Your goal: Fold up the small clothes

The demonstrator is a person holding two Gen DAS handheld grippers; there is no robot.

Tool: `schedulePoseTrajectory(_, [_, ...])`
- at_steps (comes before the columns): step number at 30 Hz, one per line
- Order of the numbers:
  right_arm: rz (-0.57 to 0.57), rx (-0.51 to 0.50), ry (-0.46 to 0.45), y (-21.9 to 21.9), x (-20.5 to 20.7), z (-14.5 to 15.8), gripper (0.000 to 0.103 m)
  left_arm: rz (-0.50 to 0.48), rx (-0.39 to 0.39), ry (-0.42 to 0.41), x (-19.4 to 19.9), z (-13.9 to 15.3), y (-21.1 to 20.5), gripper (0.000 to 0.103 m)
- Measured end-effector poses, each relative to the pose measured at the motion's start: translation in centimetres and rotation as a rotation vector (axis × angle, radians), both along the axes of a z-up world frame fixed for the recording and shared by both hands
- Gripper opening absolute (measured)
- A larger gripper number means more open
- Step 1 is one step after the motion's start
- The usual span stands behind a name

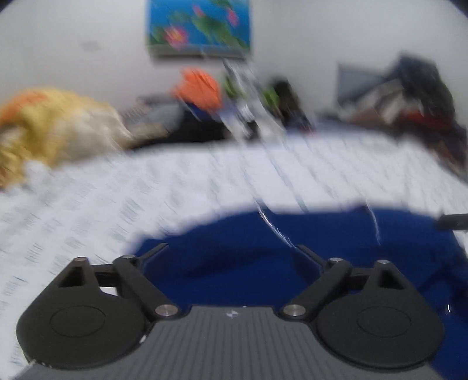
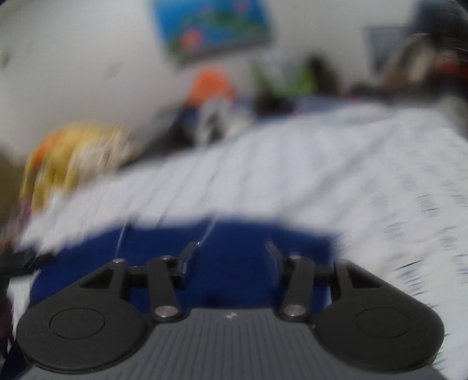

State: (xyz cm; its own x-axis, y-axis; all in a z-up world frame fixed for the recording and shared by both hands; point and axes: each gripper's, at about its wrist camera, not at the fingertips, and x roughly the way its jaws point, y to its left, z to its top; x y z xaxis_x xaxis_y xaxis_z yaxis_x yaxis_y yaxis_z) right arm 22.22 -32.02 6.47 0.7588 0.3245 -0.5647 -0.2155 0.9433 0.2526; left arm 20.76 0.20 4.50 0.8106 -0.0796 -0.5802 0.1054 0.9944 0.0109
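A dark blue garment (image 1: 263, 257) lies on a white patterned bed sheet (image 1: 181, 181), just under and ahead of my left gripper (image 1: 232, 251), whose fingers are spread wide and hold nothing. The same blue garment (image 2: 231, 254) fills the space before my right gripper (image 2: 231, 248), also open and empty. The right gripper's tip (image 1: 452, 220) pokes in at the right edge of the left wrist view. Both views are motion-blurred.
A yellow and cream pile of clothes (image 1: 58, 128) lies at the far left of the bed. An orange item (image 1: 199, 87) and dark clutter (image 1: 409, 99) sit along the far wall under a blue picture (image 1: 199, 26).
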Motion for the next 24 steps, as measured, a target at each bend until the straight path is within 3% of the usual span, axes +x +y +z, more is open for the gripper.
schedulePoseTrajectory(1, [0.032, -0.058, 0.038, 1.3, 0.3, -0.8, 0.048, 0.007, -0.005, 0.082, 1.1, -1.4, 0.1, 0.079])
schedulePoseTrajectory(2, [0.041, -0.112, 0.079, 2.2, 0.5, -2.1, 0.048, 0.012, -0.02, 0.098, 1.5, -2.5, 0.7, 0.086])
schedulePoseTrajectory(3, [0.046, -0.143, 0.003, 2.5, -0.5, -3.0, 0.051, 0.014, 0.004, 0.063, 1.3, -3.2, 1.1, 0.093])
schedulePoseTrajectory(4, [0.058, -0.163, -0.039, 2.5, -1.0, -3.8, 0.051, 0.022, -0.017, 0.072, 1.5, -3.4, 1.9, 0.094])
schedulePoseTrajectory(6, [0.05, -0.109, -0.026, 1.7, -1.1, -4.7, 0.051, 0.037, -0.007, 0.081, 1.8, -3.6, 2.5, 0.096])
schedulePoseTrajectory(8, [0.049, -0.121, -0.025, 1.8, -1.2, -5.4, 0.052, 0.063, 0.029, 0.085, 1.4, -3.3, 2.7, 0.093])
schedulePoseTrajectory(9, [0.035, -0.155, -0.02, 2.2, -1.6, -5.3, 0.052, 0.071, 0.037, 0.083, 0.7, -2.7, 2.6, 0.084])
schedulePoseTrajectory(11, [-0.023, -0.161, -0.007, 2.9, -3.8, -4.2, 0.055, 0.036, 0.03, 0.06, -2.8, -1.2, 2.2, 0.087])
schedulePoseTrajectory(12, [-0.019, -0.122, -0.018, 3.1, -5.2, -3.7, 0.058, 0.023, 0.005, 0.048, -4.0, -1.0, 2.4, 0.095])
schedulePoseTrajectory(15, [0.051, -0.055, -0.011, 4.2, -7.9, -4.2, 0.09, 0.0, 0.029, 0.111, -5.9, -2.8, 1.3, 0.103])
schedulePoseTrajectory(16, [0.056, -0.102, 0.036, 5.0, -7.9, -4.8, 0.09, 0.001, 0.084, 0.059, -6.8, -3.3, 0.9, 0.103])
schedulePoseTrajectory(17, [0.054, -0.178, 0.05, 5.5, -7.8, -6.2, 0.09, 0.013, 0.085, 0.07, -7.2, -3.0, 0.9, 0.101])
schedulePoseTrajectory(18, [0.046, -0.272, -0.007, 6.1, -9.0, -6.8, 0.09, 0.036, 0.071, 0.093, -7.9, -2.6, 1.2, 0.094])
schedulePoseTrajectory(19, [0.02, -0.276, 0.011, 5.9, -9.7, -6.7, 0.091, 0.05, 0.041, 0.109, -8.9, -2.1, 1.6, 0.093])
schedulePoseTrajectory(21, [0.014, -0.19, 0.073, 5.5, -11.6, -6.0, 0.091, 0.062, -0.017, 0.128, -11.9, -1.4, 2.8, 0.097])
schedulePoseTrajectory(24, [0.011, -0.058, 0.073, 3.3, -17.0, -5.2, 0.091, 0.084, -0.122, 0.169, -17.8, -1.5, 4.8, 0.098])
